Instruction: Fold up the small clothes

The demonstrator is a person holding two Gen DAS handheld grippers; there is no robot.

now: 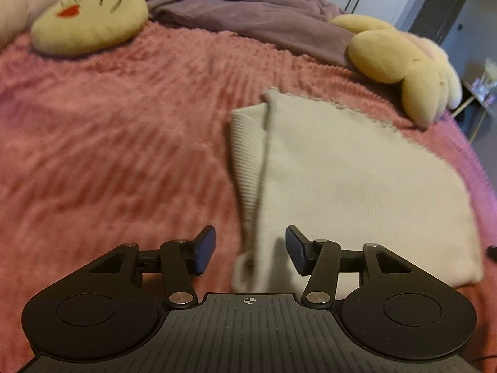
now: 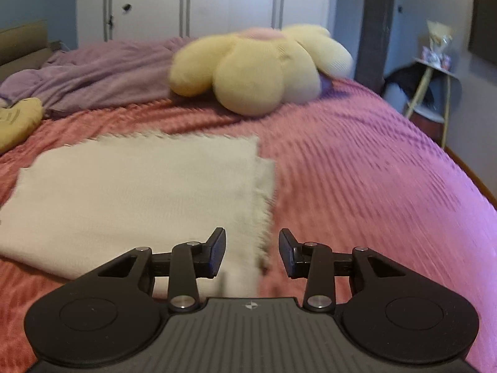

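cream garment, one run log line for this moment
cream garment flat on pink bedspread | left gripper open at its left edge | right gripper open at its right edge | neither gripping

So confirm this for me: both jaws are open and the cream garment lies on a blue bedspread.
Not blue: the bedspread is pink, as the right wrist view shows. The rest holds: the cream garment lies on it, and the left gripper and right gripper have open jaws.

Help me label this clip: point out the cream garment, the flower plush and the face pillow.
cream garment (image 2: 130,192): right wrist view, flat middle.
flower plush (image 2: 251,84): right wrist view, front petal.
face pillow (image 1: 90,21): left wrist view, the face.
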